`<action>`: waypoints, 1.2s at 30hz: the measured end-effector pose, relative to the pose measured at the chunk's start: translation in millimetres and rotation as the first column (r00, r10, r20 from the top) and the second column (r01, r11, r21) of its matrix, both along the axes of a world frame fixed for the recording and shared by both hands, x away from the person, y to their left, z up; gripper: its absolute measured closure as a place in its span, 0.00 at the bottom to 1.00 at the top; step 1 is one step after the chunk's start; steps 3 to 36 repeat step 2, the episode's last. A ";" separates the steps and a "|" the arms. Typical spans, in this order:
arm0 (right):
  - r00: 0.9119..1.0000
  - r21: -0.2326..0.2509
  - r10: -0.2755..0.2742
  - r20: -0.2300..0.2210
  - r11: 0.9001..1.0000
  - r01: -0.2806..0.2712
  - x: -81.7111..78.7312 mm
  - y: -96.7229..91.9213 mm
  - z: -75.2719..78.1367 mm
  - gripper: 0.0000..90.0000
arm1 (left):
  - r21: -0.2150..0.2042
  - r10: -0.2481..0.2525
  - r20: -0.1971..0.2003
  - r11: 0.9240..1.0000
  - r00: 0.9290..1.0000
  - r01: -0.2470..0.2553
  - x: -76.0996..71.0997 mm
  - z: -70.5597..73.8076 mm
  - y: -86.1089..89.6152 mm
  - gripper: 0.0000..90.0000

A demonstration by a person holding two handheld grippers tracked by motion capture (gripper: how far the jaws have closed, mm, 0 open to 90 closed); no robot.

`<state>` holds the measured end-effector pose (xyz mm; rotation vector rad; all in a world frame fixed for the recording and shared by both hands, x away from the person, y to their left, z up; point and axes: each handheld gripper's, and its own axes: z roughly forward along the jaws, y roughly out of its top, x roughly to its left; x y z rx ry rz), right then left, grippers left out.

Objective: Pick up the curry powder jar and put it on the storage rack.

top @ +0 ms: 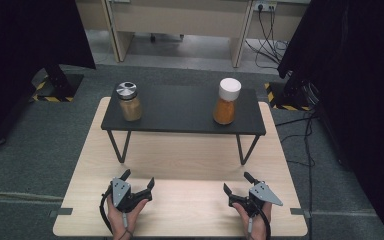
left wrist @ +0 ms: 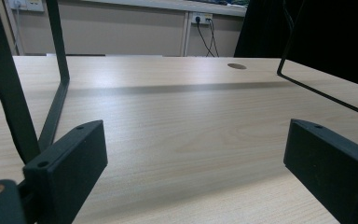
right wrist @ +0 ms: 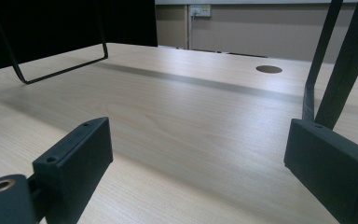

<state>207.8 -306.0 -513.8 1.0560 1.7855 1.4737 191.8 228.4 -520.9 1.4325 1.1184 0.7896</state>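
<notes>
Two jars stand on a black raised shelf (top: pixel 180 110). At its left end is a glass jar with a metal lid (top: pixel 129 101) and tan contents. Toward its right end is a jar of orange powder with a white cap (top: pixel 227 101). My left gripper (top: pixel 139 179) rests near the table's front edge at the left, jaws wide open with nothing between them. My right gripper (top: pixel 236 182) rests at the front right, also open and empty. In the left gripper view the left gripper (left wrist: pixel 193 156) shows bare wood between its jaws, and so does the right gripper (right wrist: pixel 198 156) in the right gripper view.
The shelf stands on thin black wire legs (top: pixel 119 146) (top: pixel 246 147) on the light wooden table (top: pixel 180 165). The same legs (left wrist: pixel 58 70) (right wrist: pixel 326 60) rise ahead of each gripper. Black curtains hang at both sides, and cables (top: pixel 307 150) lie on the floor at the right.
</notes>
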 end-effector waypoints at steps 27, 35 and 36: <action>1.000 0.004 0.000 0.000 1.000 0.000 0.0 -0.4 -0.3 0.09 | 0.002 0.000 0.001 1.000 1.000 0.000 -0.2 -0.1 -0.3 0.06; 1.000 0.004 0.000 0.000 1.000 0.000 0.0 -0.4 -0.3 0.09 | 0.002 0.000 0.001 1.000 1.000 0.000 -0.2 -0.1 -0.3 0.06; 1.000 0.004 0.000 0.000 1.000 0.000 0.0 -0.4 -0.3 0.09 | 0.002 0.000 0.001 1.000 1.000 0.000 -0.2 -0.1 -0.3 0.06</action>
